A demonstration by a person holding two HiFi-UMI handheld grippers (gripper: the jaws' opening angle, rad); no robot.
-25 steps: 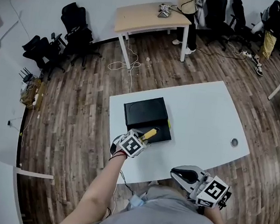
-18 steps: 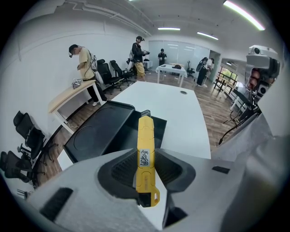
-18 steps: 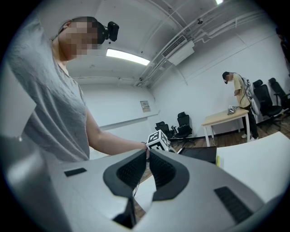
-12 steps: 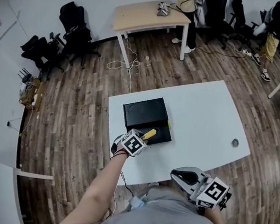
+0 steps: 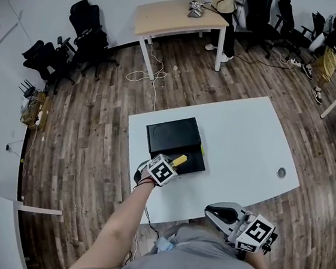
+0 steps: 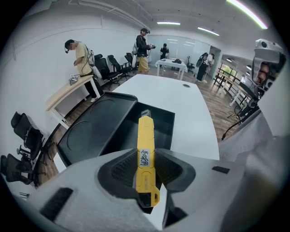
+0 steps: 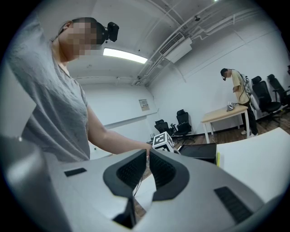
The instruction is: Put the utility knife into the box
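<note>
Just over the near edge of the open black box (image 6: 165, 118), the yellow utility knife (image 6: 146, 136) is pinched by its rear half in the left gripper (image 6: 146, 165). It looks light, stiff and smooth-sided, so a mid-body hold suits it. The right gripper (image 7: 148, 154), jaws pressed together on nothing, hangs beside the white table (image 5: 246, 140).

Label (image 6: 144, 158) on utility knife (image 6: 146, 131) illegible

FREE: bare right half of table (image 5: 249, 140), way open from near and right | FREE: open box (image 5: 192, 162), reachable from above | BLOCKED: lid (image 5: 173, 134) lying along far-left side of box | BLOCKED: box's near-left edge, left gripper (image 5: 175, 163) gripping utility knife (image 5: 180, 160) over it
</note>
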